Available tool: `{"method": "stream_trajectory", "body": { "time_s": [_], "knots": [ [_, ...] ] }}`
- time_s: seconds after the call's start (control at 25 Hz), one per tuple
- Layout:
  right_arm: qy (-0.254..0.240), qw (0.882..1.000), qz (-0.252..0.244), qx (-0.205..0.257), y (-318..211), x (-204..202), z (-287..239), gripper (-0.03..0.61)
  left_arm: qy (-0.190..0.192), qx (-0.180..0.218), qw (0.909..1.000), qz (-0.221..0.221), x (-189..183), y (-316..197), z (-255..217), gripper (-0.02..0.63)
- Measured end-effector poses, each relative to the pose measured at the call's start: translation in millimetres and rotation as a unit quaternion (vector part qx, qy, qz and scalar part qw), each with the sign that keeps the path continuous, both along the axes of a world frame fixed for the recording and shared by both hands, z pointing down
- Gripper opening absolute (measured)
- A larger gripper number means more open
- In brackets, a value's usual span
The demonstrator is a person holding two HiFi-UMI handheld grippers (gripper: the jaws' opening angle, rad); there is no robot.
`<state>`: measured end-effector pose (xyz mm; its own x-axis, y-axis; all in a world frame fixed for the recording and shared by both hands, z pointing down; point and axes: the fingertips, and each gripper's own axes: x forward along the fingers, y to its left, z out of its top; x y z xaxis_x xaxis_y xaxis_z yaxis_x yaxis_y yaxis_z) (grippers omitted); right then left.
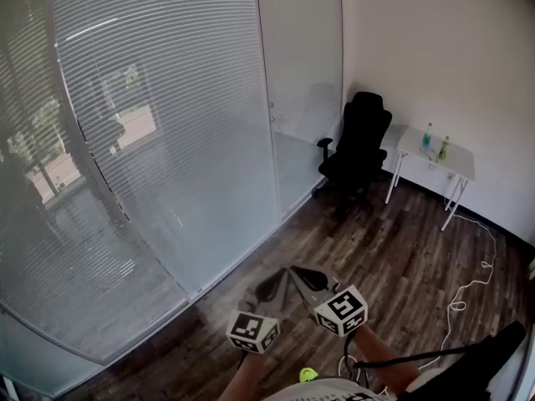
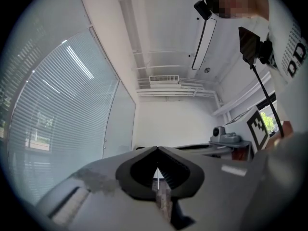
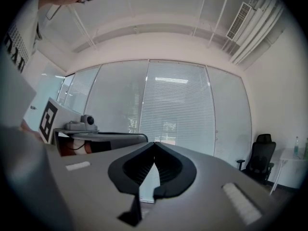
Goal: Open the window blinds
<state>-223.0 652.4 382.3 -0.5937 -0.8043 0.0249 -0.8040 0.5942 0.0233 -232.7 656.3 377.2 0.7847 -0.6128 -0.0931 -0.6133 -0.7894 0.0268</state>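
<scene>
1. The left gripper (image 2: 157, 149) has its jaws clenched tip to tip, with nothing between them.
2. The right gripper (image 3: 154, 144) is likewise pressed shut and empty.
3. In the head view both grippers sit at lower centre, just beside each other. Their tips point up the frame towards the glass.
4. The blinds (image 1: 159, 124) fill the left half of the head view, well apart from both grippers. They hang fully lowered behind the curved glass, with the slats nearly closed and the outdoors showing dimly through.
5. A black chair (image 1: 358, 144) stands at upper centre-right, near the corner where the glass meets the white wall.
6. A white table (image 1: 456, 167) stands just right of the chair, with two bottles (image 1: 428, 135) on it.
7. A white cable (image 1: 468, 282) trails over the wood floor (image 1: 393, 257) at lower right.
</scene>
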Motion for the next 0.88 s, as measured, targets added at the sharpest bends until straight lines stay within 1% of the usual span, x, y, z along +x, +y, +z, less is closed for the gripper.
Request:
{"method": "stream_trajectory", "body": {
  "time_s": [0.16,0.52,0.68,0.88],
  "knots": [
    [0.003,1.000,-0.010,-0.006,-37.5,26.3,0.3,0.008,-0.004,-0.007,0.9999,-0.011,26.4,-37.1,1.1,-0.008],
    [0.003,1.000,-0.027,-0.003,-94.4,62.5,15.6,0.008,-0.010,-0.013,0.9992,-0.037,62.8,-97.4,18.2,-0.008],
    [-0.007,1.000,-0.024,-0.007,-117.8,73.3,14.1,0.008,-0.015,-0.014,0.9991,-0.036,73.7,-119.3,17.3,-0.008],
    [-0.011,1.000,-0.018,-0.009,-155.7,80.0,14.6,0.008,-0.007,-0.020,0.9990,-0.039,79.4,-156.7,18.4,-0.008]
  ]
}}
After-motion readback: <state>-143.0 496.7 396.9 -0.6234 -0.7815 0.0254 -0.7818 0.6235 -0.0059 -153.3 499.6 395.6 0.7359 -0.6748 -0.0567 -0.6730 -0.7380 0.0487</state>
